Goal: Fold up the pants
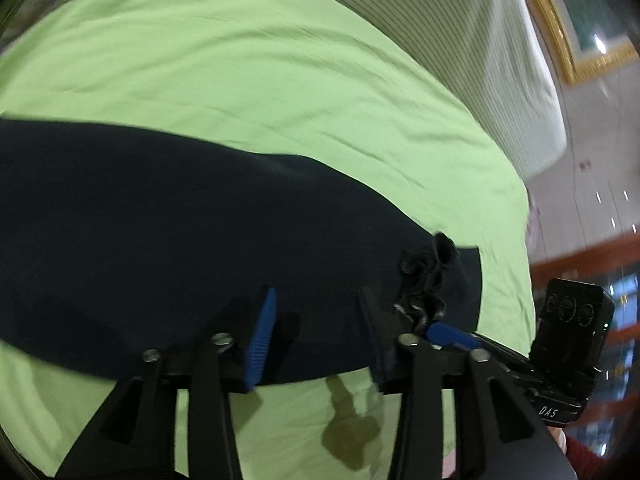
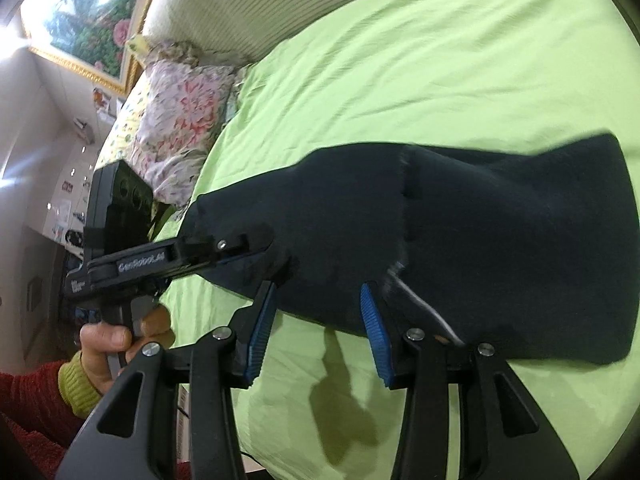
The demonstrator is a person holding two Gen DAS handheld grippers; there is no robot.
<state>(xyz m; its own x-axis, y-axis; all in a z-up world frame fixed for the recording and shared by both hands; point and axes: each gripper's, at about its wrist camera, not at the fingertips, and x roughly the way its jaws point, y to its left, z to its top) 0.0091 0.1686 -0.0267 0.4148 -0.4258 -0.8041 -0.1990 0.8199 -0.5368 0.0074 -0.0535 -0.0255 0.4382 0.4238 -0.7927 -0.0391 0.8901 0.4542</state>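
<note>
Dark pants [image 2: 480,232] laid flat across green bed [image 2: 440,60], ready for another fold; left gripper [image 1: 316,332] and right gripper [image 2: 318,332] jaws released, holding nothing

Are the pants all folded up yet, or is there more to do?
Partly done, it looks like: the dark pants lie on the green sheet as one long flat band. Nothing is in hand: the left tool and right tool both stand open, gripping no cloth. What's probably left is folding that long band shorter into a neat bundle.
</note>
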